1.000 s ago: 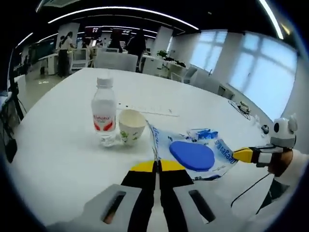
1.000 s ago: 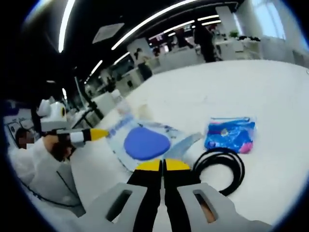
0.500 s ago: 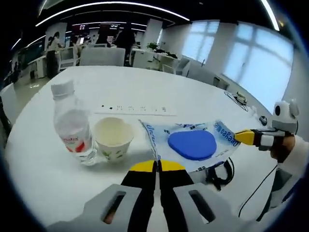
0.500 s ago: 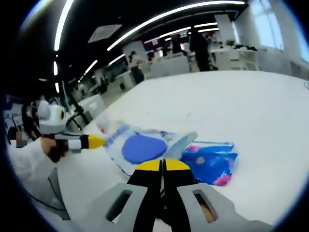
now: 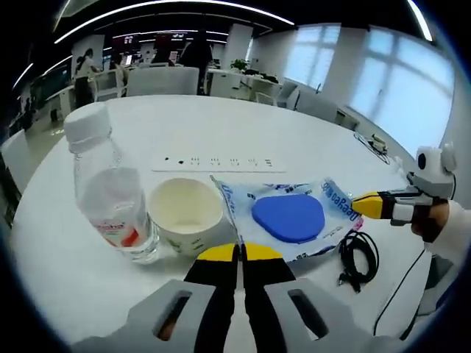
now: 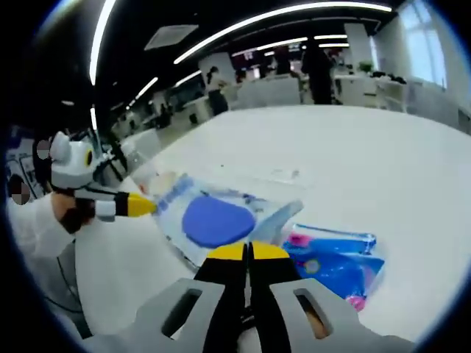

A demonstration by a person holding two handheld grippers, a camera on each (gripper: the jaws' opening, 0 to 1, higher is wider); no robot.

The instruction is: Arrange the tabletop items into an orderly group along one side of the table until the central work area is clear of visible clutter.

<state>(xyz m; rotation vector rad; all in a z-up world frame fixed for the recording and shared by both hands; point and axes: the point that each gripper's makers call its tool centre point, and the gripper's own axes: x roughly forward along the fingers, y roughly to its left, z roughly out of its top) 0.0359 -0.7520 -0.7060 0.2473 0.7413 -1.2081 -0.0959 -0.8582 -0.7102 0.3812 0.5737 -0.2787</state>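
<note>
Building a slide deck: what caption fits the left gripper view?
Both grippers clamp a clear pouch beside a paper cup and water bottle.

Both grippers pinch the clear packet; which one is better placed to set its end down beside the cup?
Left gripper: it grips the packet edge next to the paper cup and bottle; the right gripper holds the far end.

I see bright ceiling strip lights [image 5: 169,6] and daylight from windows [image 5: 383,81]; fisheye bending curves edges, and the right gripper view looks softly blurred.
</note>
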